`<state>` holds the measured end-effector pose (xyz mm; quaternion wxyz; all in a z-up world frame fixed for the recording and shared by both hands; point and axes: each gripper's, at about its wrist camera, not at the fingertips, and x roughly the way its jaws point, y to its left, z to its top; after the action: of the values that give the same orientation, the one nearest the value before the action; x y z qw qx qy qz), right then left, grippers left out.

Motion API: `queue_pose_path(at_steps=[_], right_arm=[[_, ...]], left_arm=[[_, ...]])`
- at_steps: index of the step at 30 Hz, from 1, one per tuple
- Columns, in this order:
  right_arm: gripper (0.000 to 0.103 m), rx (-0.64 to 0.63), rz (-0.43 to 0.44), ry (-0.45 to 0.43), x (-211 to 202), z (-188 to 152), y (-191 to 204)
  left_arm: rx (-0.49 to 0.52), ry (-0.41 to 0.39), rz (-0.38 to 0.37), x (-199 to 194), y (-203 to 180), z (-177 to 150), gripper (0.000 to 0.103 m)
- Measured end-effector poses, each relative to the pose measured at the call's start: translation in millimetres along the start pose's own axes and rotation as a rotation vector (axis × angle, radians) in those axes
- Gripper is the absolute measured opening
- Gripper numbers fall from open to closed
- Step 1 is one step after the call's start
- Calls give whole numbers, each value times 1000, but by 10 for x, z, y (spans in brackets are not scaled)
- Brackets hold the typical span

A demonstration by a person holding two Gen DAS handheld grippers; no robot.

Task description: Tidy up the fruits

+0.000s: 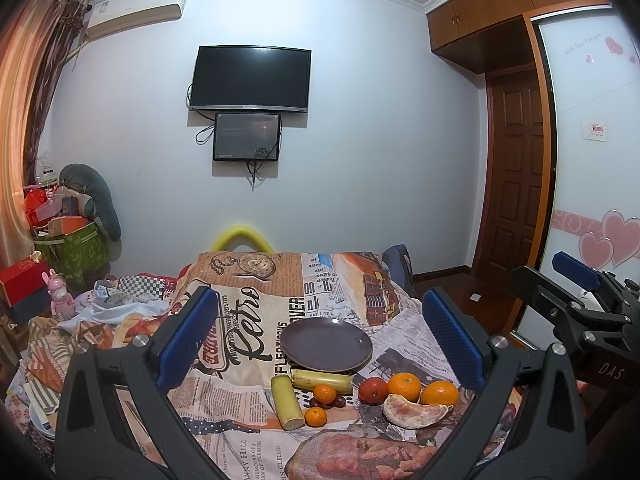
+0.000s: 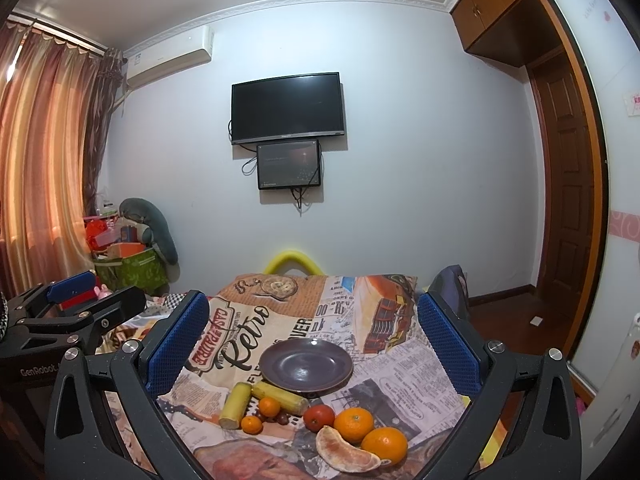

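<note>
An empty dark purple plate [image 1: 326, 344] [image 2: 306, 365] sits on a newspaper-print cloth. In front of it lie two yellow-green sugarcane pieces [image 1: 285, 401] [image 2: 235, 405], two small tangerines [image 1: 316, 416] [image 2: 269, 406], dark grapes [image 1: 339, 401] [image 2: 282, 418], a red tomato [image 1: 373, 390] [image 2: 319, 417], two oranges [image 1: 439, 394] [image 2: 353, 424] and a peeled pomelo segment [image 1: 414, 413] [image 2: 346, 453]. My left gripper [image 1: 320, 338] is open above the near table edge, holding nothing. My right gripper [image 2: 312, 344] is open and empty too, hovering short of the fruit; it also shows at the right edge of the left wrist view [image 1: 576, 276].
The cloth-covered table [image 1: 248, 308] drops off at the sides. Clutter, boxes and a pink toy [image 1: 60, 294] lie to the left. A yellow foam loop [image 1: 242, 238] and a dark chair back [image 1: 396, 258] stand behind the table. A wooden door [image 1: 516, 184] is at the right.
</note>
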<state>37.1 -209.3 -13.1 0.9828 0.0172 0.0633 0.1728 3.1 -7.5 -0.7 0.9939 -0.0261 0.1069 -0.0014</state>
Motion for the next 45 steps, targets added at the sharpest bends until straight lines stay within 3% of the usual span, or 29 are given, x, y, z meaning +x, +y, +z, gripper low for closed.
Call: queue_pose_path(at_steps=[13,15,19,21,27,34,45], right_arm=[[103,-13,-52,49,115,-129,-118],[103,-20,-65,71,161,-188,-169],[96,-43,-74,140,269,-299,-270],[84,-55,-84,212,373,-399,-359],[64,-39,-67,379,599,-660,-609],[62,-12,-70,491,768,-938,-810],[62,62,-36,653,1132,-1314,-942]], left_arm=[[2,17,6,88,73,-54,103],[2,32,12,143,92,-73,98],[-12,108,4,324,203,-138,85],[-22,145,15,431,268,-201,82],[-19,262,41,775,392,-444,75],[-15,384,54,1126,522,-740,65],[-42,564,35,1706,586,-1195,64]])
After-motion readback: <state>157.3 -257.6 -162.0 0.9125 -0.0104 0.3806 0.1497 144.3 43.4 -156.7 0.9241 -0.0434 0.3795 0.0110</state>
